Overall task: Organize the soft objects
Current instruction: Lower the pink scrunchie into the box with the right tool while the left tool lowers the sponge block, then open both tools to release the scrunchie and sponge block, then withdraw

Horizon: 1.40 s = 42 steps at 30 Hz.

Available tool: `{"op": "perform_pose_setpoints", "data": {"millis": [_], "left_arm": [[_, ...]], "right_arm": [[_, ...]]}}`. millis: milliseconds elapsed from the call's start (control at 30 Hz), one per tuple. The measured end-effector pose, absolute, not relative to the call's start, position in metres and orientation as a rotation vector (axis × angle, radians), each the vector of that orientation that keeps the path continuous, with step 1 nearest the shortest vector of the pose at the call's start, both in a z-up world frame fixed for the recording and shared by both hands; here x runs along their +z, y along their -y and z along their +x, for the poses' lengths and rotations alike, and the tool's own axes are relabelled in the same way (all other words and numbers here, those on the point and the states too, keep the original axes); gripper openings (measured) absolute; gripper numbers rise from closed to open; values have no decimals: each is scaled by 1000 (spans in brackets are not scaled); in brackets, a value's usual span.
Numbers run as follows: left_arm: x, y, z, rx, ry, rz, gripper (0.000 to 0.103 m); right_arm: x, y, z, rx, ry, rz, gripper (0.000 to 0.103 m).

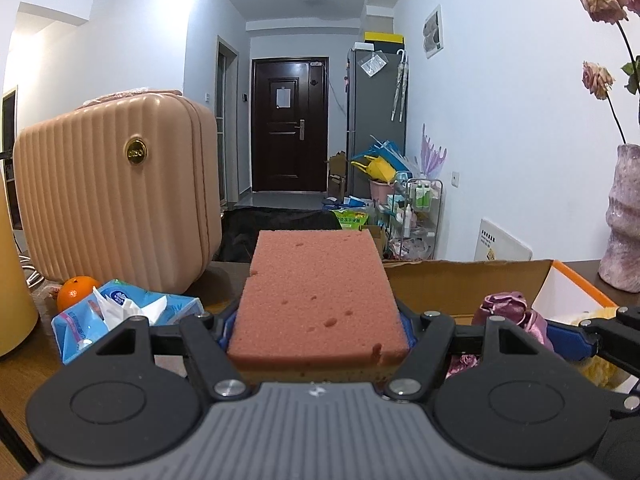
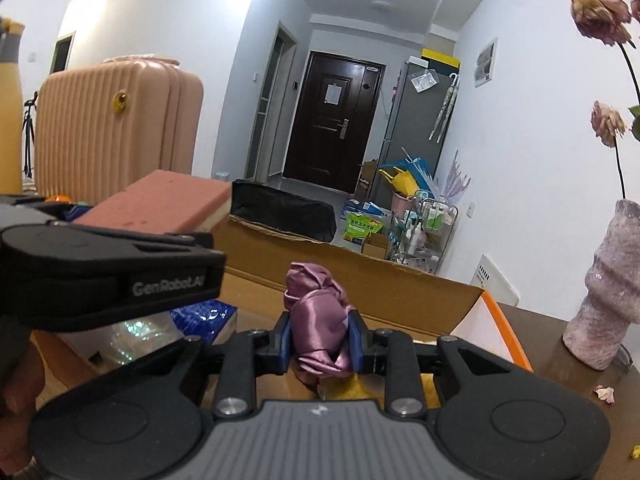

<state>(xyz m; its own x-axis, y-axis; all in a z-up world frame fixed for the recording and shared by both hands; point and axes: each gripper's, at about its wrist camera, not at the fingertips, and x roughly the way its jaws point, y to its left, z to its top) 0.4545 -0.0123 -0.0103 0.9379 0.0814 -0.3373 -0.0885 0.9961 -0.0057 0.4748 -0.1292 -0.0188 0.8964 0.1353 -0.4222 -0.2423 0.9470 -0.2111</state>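
Two grippers side by side above a cardboard box (image 2: pixel 360 280), left gripper (image 1: pixel 318 320) clamping a thick pink pitted sponge (image 1: pixel 316 288), right gripper (image 2: pixel 320 344) pinched tight on a crumpled shiny mauve satin cloth (image 2: pixel 318 320)

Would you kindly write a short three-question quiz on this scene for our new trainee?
1. True or false: the left gripper is shut on the pink sponge.
2. What does the right gripper hold? A) tissue pack B) purple satin cloth C) orange
3. Fill in: beyond both grippers stands an open ____ box.

Key
1. True.
2. B: the purple satin cloth is bunched between its pads.
3. Cardboard.
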Motion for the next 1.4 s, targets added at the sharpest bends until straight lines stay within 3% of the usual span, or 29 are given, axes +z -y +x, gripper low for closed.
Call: {"op": "perform_pose_setpoints", "data": {"millis": [233,333,433,533,600,700,900,1400], "left_arm": [[-12,12,453,82,-351,-28,72],[-12,12,452,82,-348,-28,72],[-11,11,450,85,-340,-30,80],[-11,11,448,92,-326,-28,85],[-9,11,446,98,-320,-33,98],[-7,11,443,123,-297,-34,103],[-3,8,441,149,-291,-52,103],[-1,-3,421,195,-295,-88,103]], "right_arm": [[-19,131,473,201,-411,-265,27],[-19,132,470,201,-405,-262,32],[-19,135,470,201,-394,-258,43],[-18,137,468,189,-378,-260,65],[-17,137,465,179,-366,-258,80],[-16,138,464,168,-358,-253,90],[-13,139,463,166,-354,-242,99],[-13,139,436,219,-342,-220,100]]}}
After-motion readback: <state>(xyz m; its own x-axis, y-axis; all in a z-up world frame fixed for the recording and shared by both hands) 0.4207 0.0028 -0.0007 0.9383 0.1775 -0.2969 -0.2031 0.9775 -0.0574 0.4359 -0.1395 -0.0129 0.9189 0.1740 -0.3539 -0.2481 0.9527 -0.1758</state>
